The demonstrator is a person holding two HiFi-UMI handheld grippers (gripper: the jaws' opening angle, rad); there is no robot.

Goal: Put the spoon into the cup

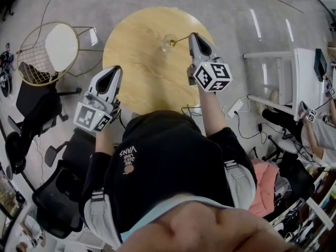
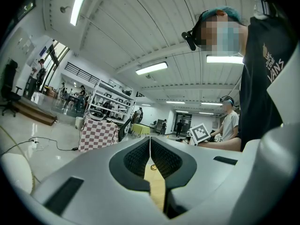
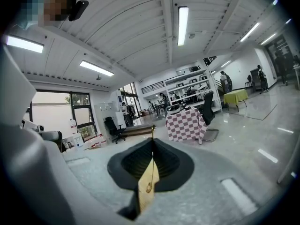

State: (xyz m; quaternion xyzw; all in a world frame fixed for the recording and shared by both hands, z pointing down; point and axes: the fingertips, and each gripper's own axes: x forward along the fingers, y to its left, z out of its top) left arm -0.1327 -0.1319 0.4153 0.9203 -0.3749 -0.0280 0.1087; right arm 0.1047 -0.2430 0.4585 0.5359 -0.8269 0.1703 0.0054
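- A round wooden tabletop (image 1: pixel 136 62) stands on a pale grey floor (image 1: pixel 236 14) in a large open room with strip lights (image 3: pixel 182 25) on a ribbed ceiling.
- Around it are a wire chair (image 1: pixel 44 51) with a white cushion off the left edge, black office chairs (image 1: pixel 37 114) lower left, and a white desk (image 1: pixel 296 77) to the right. A power strip (image 1: pixel 234 108) with cables lies on the floor between table and desk.
- A table with a checkered cloth (image 3: pixel 185 123) stands farther back in the room.
- The cup (image 1: pixel 168 43), a small clear one, stands in the far half of the tabletop, about midway between the left and right edges.
- The right gripper (image 1: pixel 193 36) hangs over the far right part of the tabletop, jaws pressed together on the handle of the thin golden spoon (image 1: pixel 181 38). The spoon reaches leftward to the cup's rim.
- The left gripper (image 1: pixel 114 70) is at the left edge of the tabletop, well apart from the cup, jaws pressed together with nothing between them.
- The person's black shirt (image 1: pixel 168 161) hides the near edge of the tabletop.
- Whether the spoon's end is inside the cup or only above it cannot be made out.
- Through the slit below the left jaws only a strip of wood and a tiny golden speck show, too small to identify.
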